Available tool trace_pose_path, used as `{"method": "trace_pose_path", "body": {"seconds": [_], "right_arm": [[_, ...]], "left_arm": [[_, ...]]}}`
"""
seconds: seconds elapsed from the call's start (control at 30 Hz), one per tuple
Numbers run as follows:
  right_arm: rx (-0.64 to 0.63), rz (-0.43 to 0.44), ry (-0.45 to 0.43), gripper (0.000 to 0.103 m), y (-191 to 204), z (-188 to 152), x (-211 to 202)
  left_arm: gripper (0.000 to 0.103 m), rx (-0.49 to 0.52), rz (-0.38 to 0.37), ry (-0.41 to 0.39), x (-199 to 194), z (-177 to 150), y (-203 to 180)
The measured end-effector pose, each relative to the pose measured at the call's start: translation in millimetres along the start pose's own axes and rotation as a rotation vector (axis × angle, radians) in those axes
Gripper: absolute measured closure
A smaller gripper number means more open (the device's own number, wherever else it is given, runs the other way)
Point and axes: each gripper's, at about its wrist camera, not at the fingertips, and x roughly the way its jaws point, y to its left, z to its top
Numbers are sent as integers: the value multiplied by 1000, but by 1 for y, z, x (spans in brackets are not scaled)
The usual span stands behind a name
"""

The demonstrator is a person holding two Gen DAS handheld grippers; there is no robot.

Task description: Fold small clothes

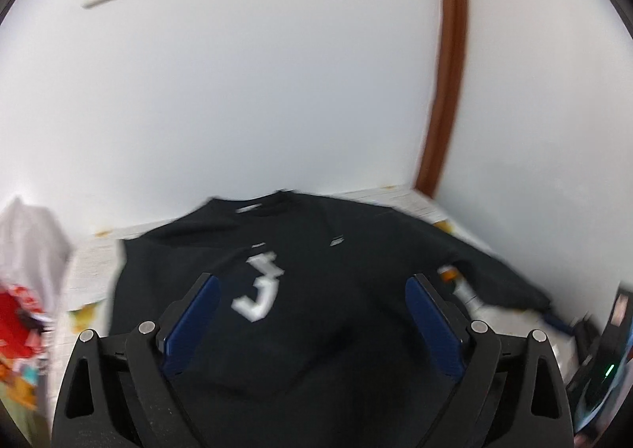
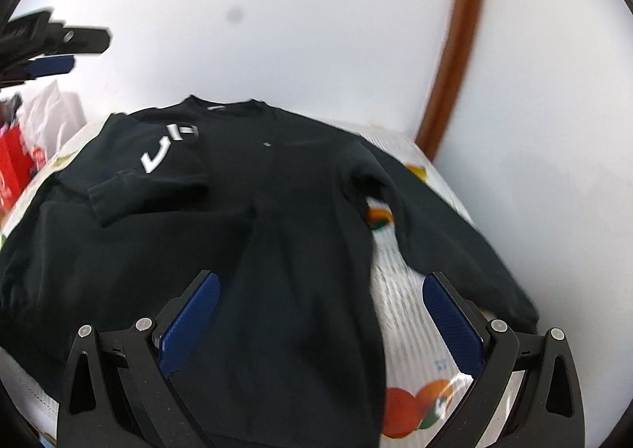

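Note:
A black long-sleeved sweatshirt (image 2: 285, 210) lies spread on the table, neck toward the wall. Its left sleeve (image 2: 158, 167), with white lettering, is folded in over the chest; its right sleeve (image 2: 447, 226) stretches out toward the near right. The sweatshirt also shows in the left wrist view (image 1: 316, 274), blurred. My right gripper (image 2: 320, 286) is open and empty above the shirt's lower right body. My left gripper (image 1: 312, 286) is open and empty above the shirt; it shows raised at the far left of the right wrist view (image 2: 67, 52).
The table has a white cloth with printed fruit (image 2: 411, 361). White and red bags (image 2: 35, 131) stand at the left edge. A white wall stands behind, with a brown door frame (image 2: 455, 64) at the right. Dark items (image 1: 601, 345) lie at the right.

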Motion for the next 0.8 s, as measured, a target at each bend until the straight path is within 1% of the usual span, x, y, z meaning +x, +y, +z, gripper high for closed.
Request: {"method": "trace_pose_path", "body": {"seconds": [0.1, 0.13, 0.17, 0.2, 0.23, 0.27, 0.3, 0.43, 0.53, 0.63, 0.73, 0.8], "right_arm": [[-46, 7, -14, 3, 25, 14, 0], [-59, 19, -15, 7, 35, 19, 2], [-69, 30, -17, 15, 43, 23, 4], [-85, 48, -12, 18, 54, 28, 8], [-101, 68, -2, 23, 66, 33, 14], [-114, 86, 6, 27, 76, 37, 21], [-128, 108, 16, 28, 88, 42, 27], [-152, 195, 30, 28, 136, 62, 50], [-210, 262, 34, 28, 174, 70, 64], [-252, 313, 62, 27, 208, 72, 79], [-289, 342, 95, 27, 237, 71, 96], [-317, 322, 117, 27, 253, 68, 108]], "left_arm": [[8, -53, 79, 58, -8, -24, 43], [8, -89, 109, 83, -9, -35, 60], [8, -129, 140, 106, -10, -47, 77], [8, -168, 169, 132, -10, -58, 92], [8, -209, 198, 165, -11, -75, 109], [9, -232, 212, 188, -12, -88, 119], [10, -255, 221, 216, -12, -104, 131], [10, -282, 217, 278, -8, -148, 149], [10, -282, 216, 290, -5, -171, 153], [10, -280, 221, 297, -1, -185, 150], [10, -291, 227, 305, 4, -195, 153], [10, -298, 233, 295, 5, -197, 155]]}}
